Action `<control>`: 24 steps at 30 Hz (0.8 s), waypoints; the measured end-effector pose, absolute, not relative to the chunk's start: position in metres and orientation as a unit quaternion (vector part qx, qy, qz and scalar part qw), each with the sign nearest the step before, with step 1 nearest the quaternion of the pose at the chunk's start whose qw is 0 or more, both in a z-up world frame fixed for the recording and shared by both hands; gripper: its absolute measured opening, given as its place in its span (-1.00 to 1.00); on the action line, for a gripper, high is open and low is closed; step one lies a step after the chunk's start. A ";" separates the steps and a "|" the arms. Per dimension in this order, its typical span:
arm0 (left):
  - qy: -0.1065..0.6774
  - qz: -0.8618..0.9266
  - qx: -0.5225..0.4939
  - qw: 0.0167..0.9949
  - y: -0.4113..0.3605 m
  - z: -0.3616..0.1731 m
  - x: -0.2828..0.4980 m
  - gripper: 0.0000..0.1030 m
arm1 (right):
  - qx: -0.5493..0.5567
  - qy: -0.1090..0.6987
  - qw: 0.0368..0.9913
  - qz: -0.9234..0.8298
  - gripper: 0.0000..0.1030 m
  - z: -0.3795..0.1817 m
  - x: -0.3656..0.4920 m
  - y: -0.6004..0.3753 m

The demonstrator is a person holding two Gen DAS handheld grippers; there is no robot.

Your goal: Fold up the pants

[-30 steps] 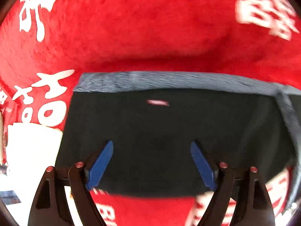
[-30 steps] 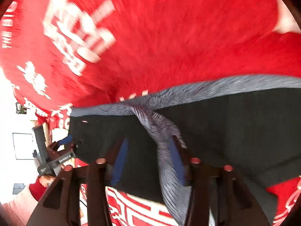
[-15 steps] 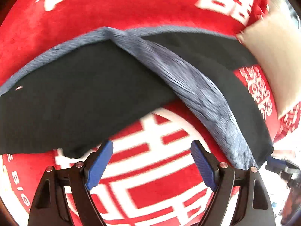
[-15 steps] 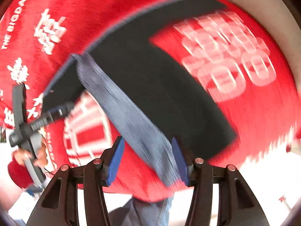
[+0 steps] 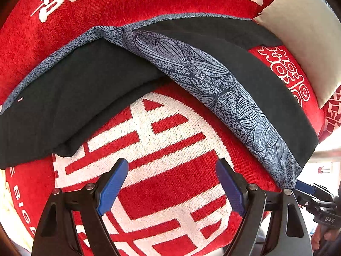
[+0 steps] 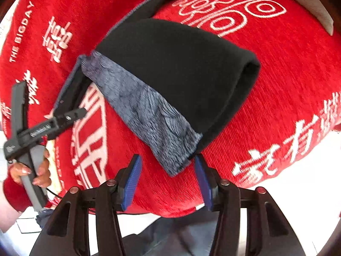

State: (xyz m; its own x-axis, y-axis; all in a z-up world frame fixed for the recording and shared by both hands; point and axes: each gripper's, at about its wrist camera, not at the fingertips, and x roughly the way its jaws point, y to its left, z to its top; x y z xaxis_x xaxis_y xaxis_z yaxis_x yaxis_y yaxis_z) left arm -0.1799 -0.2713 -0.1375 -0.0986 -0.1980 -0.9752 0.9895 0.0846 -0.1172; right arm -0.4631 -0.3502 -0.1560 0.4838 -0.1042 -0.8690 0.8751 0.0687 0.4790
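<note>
We've got the pants (image 6: 177, 68) lying across the middle of the frame on the red blanket (image 6: 287, 81), left claw (image 5: 170, 189) wide and empty, right claw (image 6: 167, 182) half-open, just been narrowing, gripping nothing, so we'd pinch the patterned cuff (image 6: 177, 160) square before folding.

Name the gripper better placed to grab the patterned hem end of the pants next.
Right. The right gripper sits just short of the patterned hem, jaws open astride it. The left gripper hangs over bare red cloth, off the pants.
</note>
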 end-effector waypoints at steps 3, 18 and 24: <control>0.510 -0.539 0.390 0.545 -0.273 -0.141 -0.182 0.66 | 0.567 0.351 0.657 -0.352 -0.22 -0.162 -0.454 -0.354; 0.517 -0.481 0.358 0.611 -0.321 -0.084 -0.201 0.66 | 0.533 0.287 0.744 -0.283 -0.95 -0.011 -0.477 -0.538; 0.510 -0.460 0.348 0.638 -0.380 -0.076 -0.197 0.66 | 0.458 0.320 0.757 -0.338 -0.95 0.017 -0.487 -0.668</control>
State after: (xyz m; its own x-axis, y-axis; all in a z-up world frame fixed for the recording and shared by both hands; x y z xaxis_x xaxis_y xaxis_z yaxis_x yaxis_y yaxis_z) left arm -0.1966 -0.3799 -0.0765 0.0563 -0.2327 -0.9709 0.9423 0.3338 -0.0253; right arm -0.4866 -0.6683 0.0167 0.5667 -0.2188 -0.7944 0.8053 0.3512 0.4777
